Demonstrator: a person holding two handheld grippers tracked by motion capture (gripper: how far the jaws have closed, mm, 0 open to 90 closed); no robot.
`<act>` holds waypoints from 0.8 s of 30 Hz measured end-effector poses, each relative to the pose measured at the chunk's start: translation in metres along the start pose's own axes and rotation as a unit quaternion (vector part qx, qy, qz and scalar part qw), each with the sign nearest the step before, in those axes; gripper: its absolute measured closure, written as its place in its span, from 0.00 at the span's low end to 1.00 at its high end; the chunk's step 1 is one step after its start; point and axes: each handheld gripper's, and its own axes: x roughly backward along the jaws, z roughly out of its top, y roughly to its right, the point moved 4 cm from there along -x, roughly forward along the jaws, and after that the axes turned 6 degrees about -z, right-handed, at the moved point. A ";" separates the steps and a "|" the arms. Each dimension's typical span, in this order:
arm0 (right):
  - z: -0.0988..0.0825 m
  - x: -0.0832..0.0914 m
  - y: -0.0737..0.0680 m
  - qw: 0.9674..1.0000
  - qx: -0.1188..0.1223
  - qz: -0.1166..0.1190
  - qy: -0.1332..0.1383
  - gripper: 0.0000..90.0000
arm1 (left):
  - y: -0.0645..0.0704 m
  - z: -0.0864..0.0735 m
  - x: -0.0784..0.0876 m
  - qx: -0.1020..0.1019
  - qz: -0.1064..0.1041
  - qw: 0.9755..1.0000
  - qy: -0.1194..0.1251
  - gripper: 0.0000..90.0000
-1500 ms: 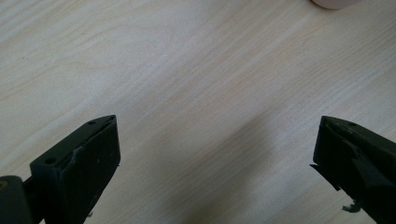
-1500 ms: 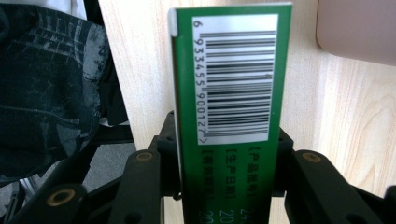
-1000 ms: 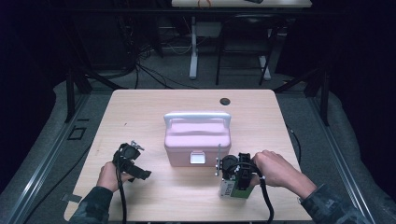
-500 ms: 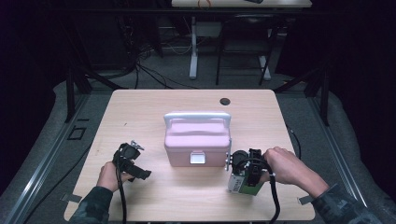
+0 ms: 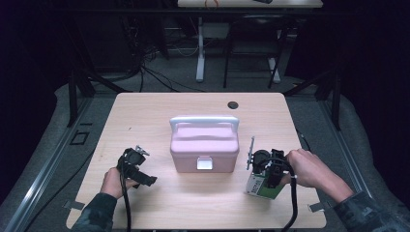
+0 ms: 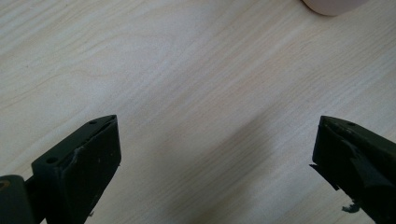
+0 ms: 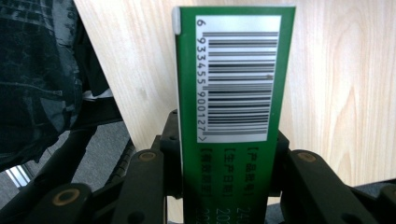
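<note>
My right hand-held gripper (image 5: 263, 182) is clamped on a green carton (image 5: 261, 186). In the right gripper view the carton (image 7: 231, 116) stands straight up between my two black jaws, which press on its narrow sides low down. Its near face carries a white panel with a barcode, a row of digits beside it and light print below. The desk (image 7: 336, 84) lies behind the carton there, with my patterned sleeve (image 7: 39, 70) off at one side.

In the high view I hold the carton over the near right part of the desk (image 5: 145, 116), tilted, just right of the pink box (image 5: 204, 145) and apart from it. My right hand (image 5: 309, 166) grips the gripper body from the right, and its cable (image 5: 292, 208) trails back toward me.

The pink box sits in the middle of the desk, lid down, with a white handle (image 5: 204, 119) along its far edge and a white latch (image 5: 204, 165) on the side that faces me.

My left hand-held gripper (image 5: 145, 180) stands wide open with nothing in it. It is over the near left part of the desk, left of the box and apart from it. In the left gripper view its two jaws stand far apart over bare wood (image 6: 201, 93), and a corner of the pink box (image 6: 331, 5) shows at the top edge.

A small dark round hole (image 5: 233, 105) sits near the far edge of the desk, behind the box.
</note>
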 end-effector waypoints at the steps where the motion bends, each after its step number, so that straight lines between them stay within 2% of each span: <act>1: -0.002 0.000 0.002 1.000 -0.003 0.000 -0.001 0.70 | 0.000 0.000 0.000 0.000 -0.001 1.000 0.000 0.01; 16: -0.018 0.002 0.024 0.999 -0.038 -0.003 -0.003 0.70 | 0.000 0.000 -0.001 -0.002 -0.003 1.000 0.002 0.01; 24: -0.030 0.003 0.042 0.998 -0.064 -0.004 -0.008 0.70 | 0.000 0.000 -0.001 -0.004 -0.003 1.000 0.003 0.01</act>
